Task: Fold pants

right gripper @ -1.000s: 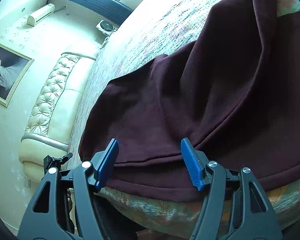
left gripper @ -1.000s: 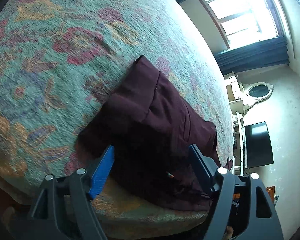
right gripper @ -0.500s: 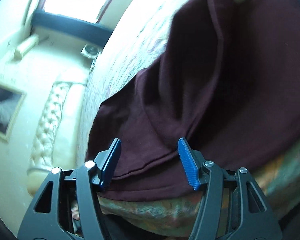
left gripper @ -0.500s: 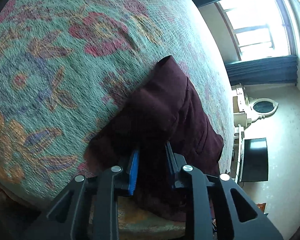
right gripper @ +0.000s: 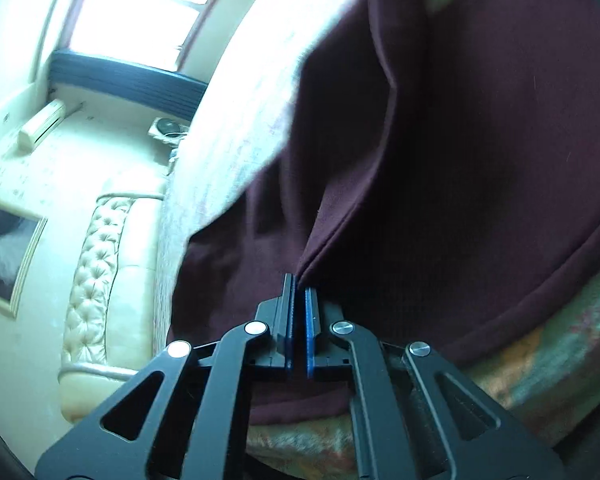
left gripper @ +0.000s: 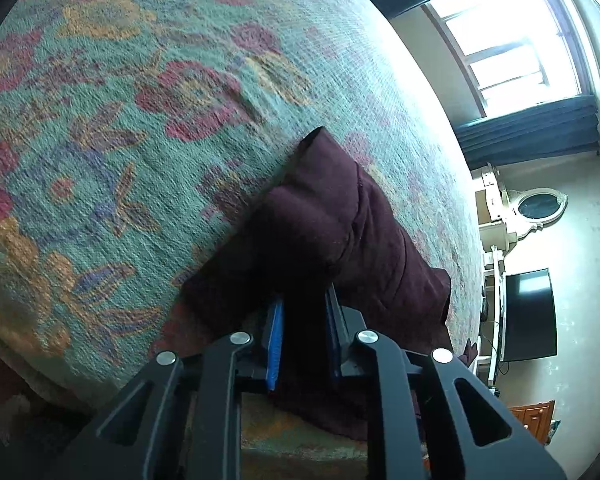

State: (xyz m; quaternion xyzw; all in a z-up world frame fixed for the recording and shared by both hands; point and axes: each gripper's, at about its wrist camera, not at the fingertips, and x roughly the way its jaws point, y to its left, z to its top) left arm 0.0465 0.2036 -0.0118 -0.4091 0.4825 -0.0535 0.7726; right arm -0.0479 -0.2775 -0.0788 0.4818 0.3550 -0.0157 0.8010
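Observation:
Dark maroon pants (left gripper: 340,220) lie bunched on a floral bed cover (left gripper: 140,120) near the bed's near edge. In the left wrist view my left gripper (left gripper: 304,300) is still closing, and its blue pads squeeze a thick fold of the cloth. The right wrist view shows the pants (right gripper: 460,160) spread wide across the cover (right gripper: 560,340), with one leg running up to the top. My right gripper (right gripper: 299,284) is shut on a thin folded hem of the pants at the near edge, and the cloth pulls into a crease from the pads.
The bed's near edge runs just under both grippers. A bright window (left gripper: 500,40), a dark television (left gripper: 530,314) and an oval mirror (left gripper: 540,204) stand beyond the bed. A tufted cream headboard (right gripper: 96,280) and a framed picture (right gripper: 4,248) are to the left.
Both grippers went from wide open around the cloth to closed on it: the left first, bunching the fabric, then the right on the hem. The right view rolled and shifted sideways.

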